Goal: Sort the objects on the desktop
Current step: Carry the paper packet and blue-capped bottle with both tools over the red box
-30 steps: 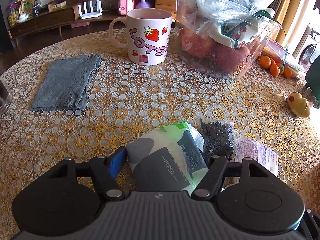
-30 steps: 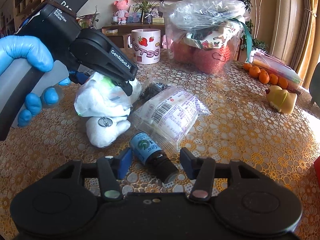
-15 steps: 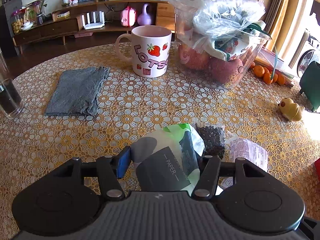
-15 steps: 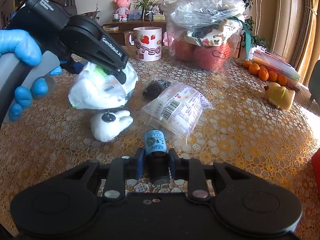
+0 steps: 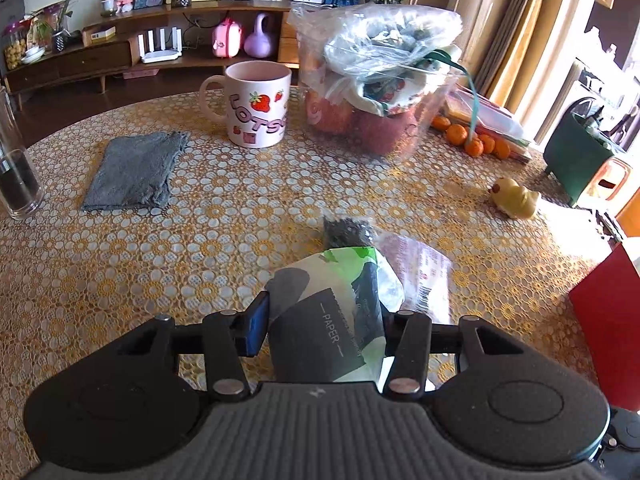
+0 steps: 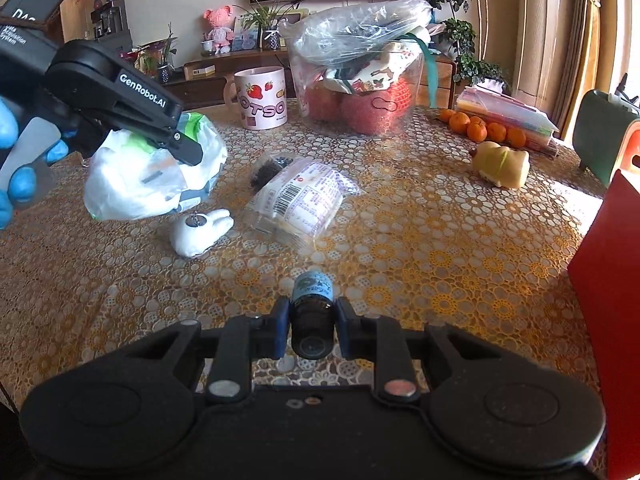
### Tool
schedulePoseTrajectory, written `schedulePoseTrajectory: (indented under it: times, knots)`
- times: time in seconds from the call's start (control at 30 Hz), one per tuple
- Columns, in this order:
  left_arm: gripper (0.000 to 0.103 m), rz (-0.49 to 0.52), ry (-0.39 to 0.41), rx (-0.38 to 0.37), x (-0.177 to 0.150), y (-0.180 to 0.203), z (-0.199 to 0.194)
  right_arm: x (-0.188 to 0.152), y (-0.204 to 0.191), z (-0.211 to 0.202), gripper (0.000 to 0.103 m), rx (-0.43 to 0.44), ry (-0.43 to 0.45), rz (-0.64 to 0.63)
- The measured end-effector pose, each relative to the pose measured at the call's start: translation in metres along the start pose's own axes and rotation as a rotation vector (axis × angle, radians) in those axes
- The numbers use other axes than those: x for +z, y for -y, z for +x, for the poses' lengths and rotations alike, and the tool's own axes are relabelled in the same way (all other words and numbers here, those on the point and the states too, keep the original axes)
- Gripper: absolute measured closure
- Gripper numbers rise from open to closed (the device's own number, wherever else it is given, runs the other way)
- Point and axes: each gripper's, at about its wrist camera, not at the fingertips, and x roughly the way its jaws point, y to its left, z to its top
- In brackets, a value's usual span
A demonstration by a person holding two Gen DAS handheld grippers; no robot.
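Note:
My left gripper (image 5: pixel 322 326) holds a white, green and grey tissue pack (image 5: pixel 332 320) marked PAPER; its jaws are still closing and the pads press the pack. From the right wrist view this gripper (image 6: pixel 176 148) carries the pack (image 6: pixel 152 176) clear above the table. My right gripper (image 6: pixel 312 326) is shut on a small dark bottle (image 6: pixel 313 308) with a blue label, lifted off the tablecloth. On the table lie a clear snack packet (image 6: pixel 304 200), a small bag of dark bits (image 6: pixel 269 168) and a white plush toy (image 6: pixel 200 232).
At the back stand a strawberry mug (image 5: pixel 256 104) and a clear tub (image 5: pixel 376 92) stuffed with bags. A grey cloth (image 5: pixel 136 170), a glass (image 5: pixel 16 172), oranges (image 5: pixel 472 140), a yellow duck toy (image 5: pixel 514 200) and a red box (image 6: pixel 608 280) at the right edge surround the middle.
The left gripper closed on the tissue pack and lifted it off the table. The right gripper shut on the bottle and raised it; both views pulled back and up.

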Motion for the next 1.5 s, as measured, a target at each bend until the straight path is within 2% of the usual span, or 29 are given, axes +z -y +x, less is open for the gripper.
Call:
schedulePoseTrajectory:
  times: [0.3, 0.83, 1.13, 1.5]
  knots:
    - [0.055, 0.062, -0.031, -0.095, -0.031, 0.053, -0.025, -0.009, 0.02, -0.036, 0.08, -0.007, 0.026, 0.066]
    - [0.055, 0.178, -0.033, -0.169, -0.069, 0.136, -0.062, -0.022, 0.071, -0.117, 0.08, -0.045, 0.124, 0.155]
    - [0.055, 0.247, -0.036, -0.234, -0.079, 0.188, -0.073, -0.033, 0.109, -0.158, 0.08, -0.094, 0.177, 0.2]
    - [0.055, 0.312, -0.038, -0.312, -0.078, 0.251, -0.077, -0.042, 0.153, -0.19, 0.08, -0.148, 0.22, 0.234]
